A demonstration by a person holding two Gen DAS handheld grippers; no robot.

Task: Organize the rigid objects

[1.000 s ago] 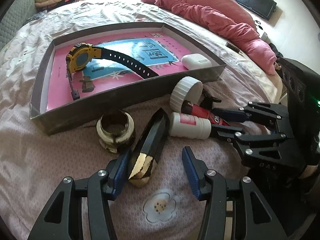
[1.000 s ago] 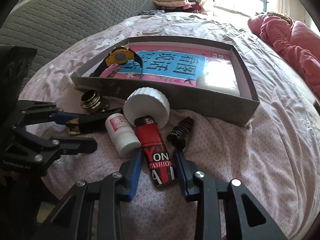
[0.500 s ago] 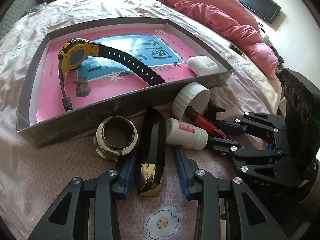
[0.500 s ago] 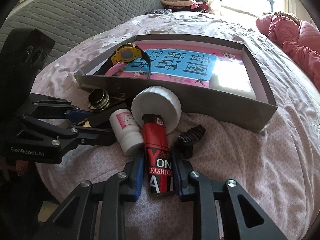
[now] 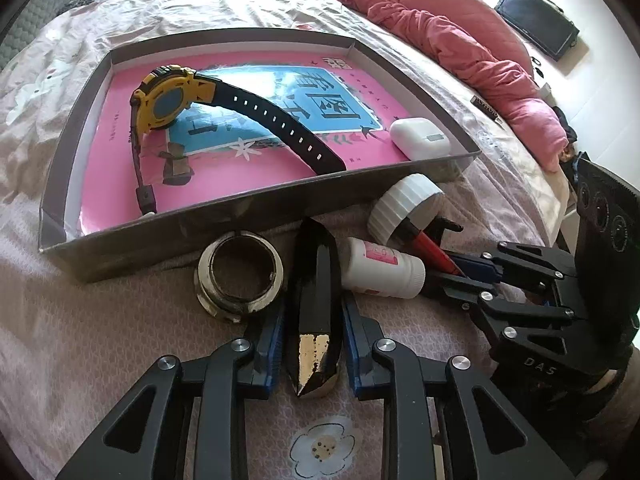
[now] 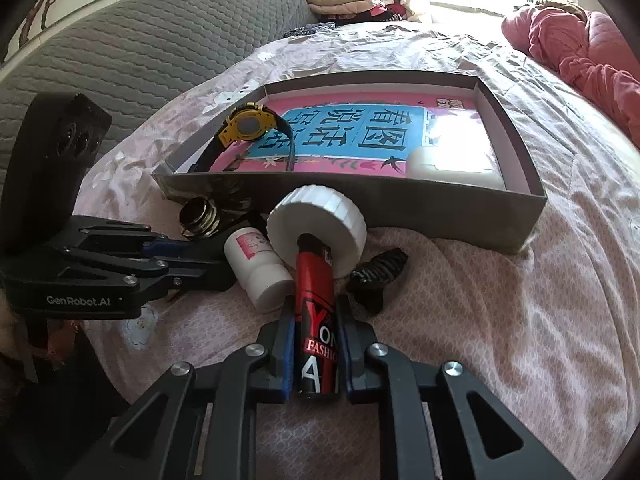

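From the left wrist view, the left gripper (image 5: pixel 312 340) has just been closing and now clamps the black crystal-shaped object (image 5: pixel 314 304), which lies on the bedsheet (image 5: pixel 100 340) just in front of the shallow box (image 5: pixel 248 204). A metal ring (image 5: pixel 240 276) sits beside it, a small white bottle (image 5: pixel 382 268) on the other side. The box already contains a yellow watch (image 5: pixel 168 98) and a white earbud case (image 5: pixel 420 138). The grip looks centred; a straight lift should spare the ring.

From the right wrist view, the right gripper (image 6: pixel 316 356) has also been closing, its pads squeezing the red lighter (image 6: pixel 316 312) low on its body. The lighter's tip touches a white jar lid (image 6: pixel 318 226), with a black hair clip (image 6: pixel 378 274) near. Drawing it back slightly before lifting would likely avoid dragging the lid.
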